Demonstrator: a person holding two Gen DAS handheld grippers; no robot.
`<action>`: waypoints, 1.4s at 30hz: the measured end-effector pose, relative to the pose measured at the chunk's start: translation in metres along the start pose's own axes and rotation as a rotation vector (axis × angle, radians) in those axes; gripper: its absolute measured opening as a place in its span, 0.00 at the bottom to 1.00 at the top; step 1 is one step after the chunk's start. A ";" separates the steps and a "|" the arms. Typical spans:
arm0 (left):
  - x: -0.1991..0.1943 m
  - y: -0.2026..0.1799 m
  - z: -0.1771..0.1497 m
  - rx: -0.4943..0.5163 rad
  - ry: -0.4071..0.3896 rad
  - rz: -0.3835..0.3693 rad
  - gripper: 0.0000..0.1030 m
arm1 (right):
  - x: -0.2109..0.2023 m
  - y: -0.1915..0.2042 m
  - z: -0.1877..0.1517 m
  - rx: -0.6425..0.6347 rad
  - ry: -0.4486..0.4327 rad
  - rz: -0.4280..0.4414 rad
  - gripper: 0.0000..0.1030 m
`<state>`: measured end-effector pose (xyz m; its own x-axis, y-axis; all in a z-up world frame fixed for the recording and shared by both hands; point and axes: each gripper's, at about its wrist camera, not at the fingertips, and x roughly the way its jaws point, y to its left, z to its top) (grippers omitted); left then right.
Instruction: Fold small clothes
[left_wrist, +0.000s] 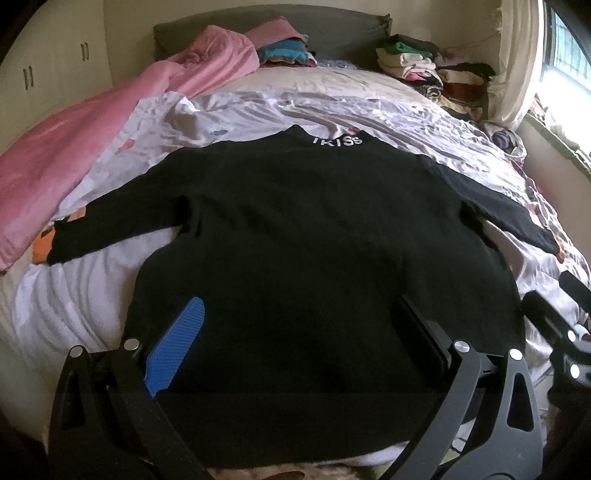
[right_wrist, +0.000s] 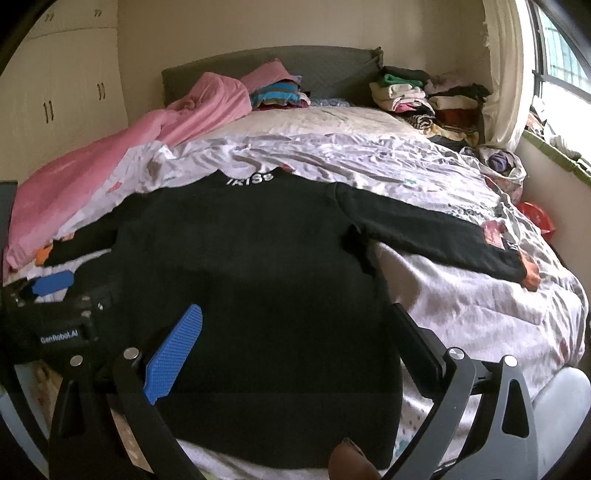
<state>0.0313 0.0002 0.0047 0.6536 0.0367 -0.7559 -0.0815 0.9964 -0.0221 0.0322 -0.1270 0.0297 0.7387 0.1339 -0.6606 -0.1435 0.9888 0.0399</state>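
Both grippers, left (left_wrist: 295, 343) and right (right_wrist: 295, 343), jaws wide apart, empty, poised over hem of sweater (left_wrist: 314, 229) spread flat on bed (left_wrist: 74, 302); collar far, sleeves out sideways, right gripper nearer right sleeve.

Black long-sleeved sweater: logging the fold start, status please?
Left gripper and right gripper open above hem. Black long-sleeved sweater flat, sleeves spread, unfolded. Nothing obstructing.
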 end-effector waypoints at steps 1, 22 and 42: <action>0.001 0.001 0.003 -0.001 -0.001 0.006 0.92 | 0.001 -0.001 0.004 0.002 -0.005 -0.002 0.96; 0.036 -0.006 0.093 -0.013 -0.016 -0.014 0.92 | 0.045 -0.037 0.060 0.108 -0.006 -0.029 0.96; 0.094 -0.040 0.167 0.025 -0.008 -0.013 0.92 | 0.080 -0.129 0.089 0.307 -0.028 -0.191 0.96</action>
<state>0.2219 -0.0238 0.0438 0.6605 0.0246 -0.7504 -0.0545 0.9984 -0.0152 0.1683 -0.2382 0.0380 0.7513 -0.0579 -0.6574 0.2004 0.9691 0.1437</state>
